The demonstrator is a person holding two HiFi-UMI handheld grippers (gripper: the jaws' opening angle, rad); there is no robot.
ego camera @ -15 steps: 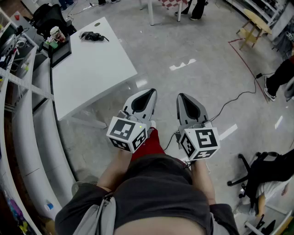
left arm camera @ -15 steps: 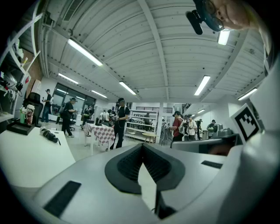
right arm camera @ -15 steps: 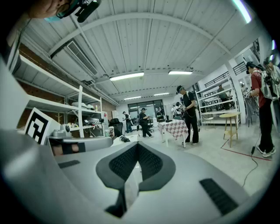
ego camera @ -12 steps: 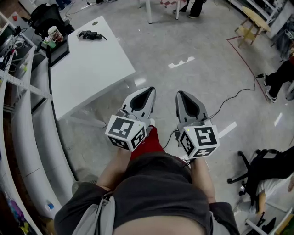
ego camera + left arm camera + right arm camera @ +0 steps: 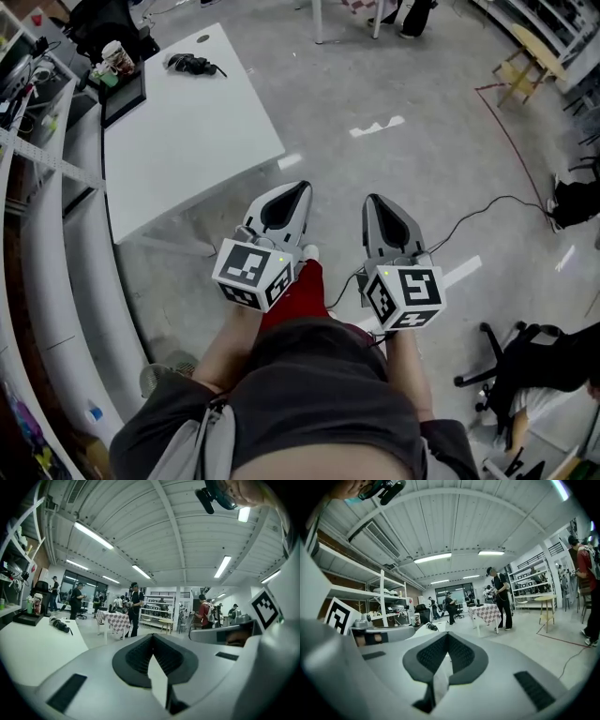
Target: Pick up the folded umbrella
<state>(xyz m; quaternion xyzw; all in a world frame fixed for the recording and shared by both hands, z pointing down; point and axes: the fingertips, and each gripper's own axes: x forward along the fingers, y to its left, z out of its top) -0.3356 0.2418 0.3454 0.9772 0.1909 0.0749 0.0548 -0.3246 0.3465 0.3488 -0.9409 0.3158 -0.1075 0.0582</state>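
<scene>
Likely approach stage: the closed, empty left tongs and right tongs must reach the folded umbrella at the worktop's far end, then open.

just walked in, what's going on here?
A person stands on an open floor holding the left gripper and the right gripper out at waist level, side by side and pointing forward. Both are shut with nothing between the jaws. The folded umbrella, a small black bundle, lies near the far end of the white table ahead and to the person's left, not yet touched. Neither gripper is over the table.
</scene>
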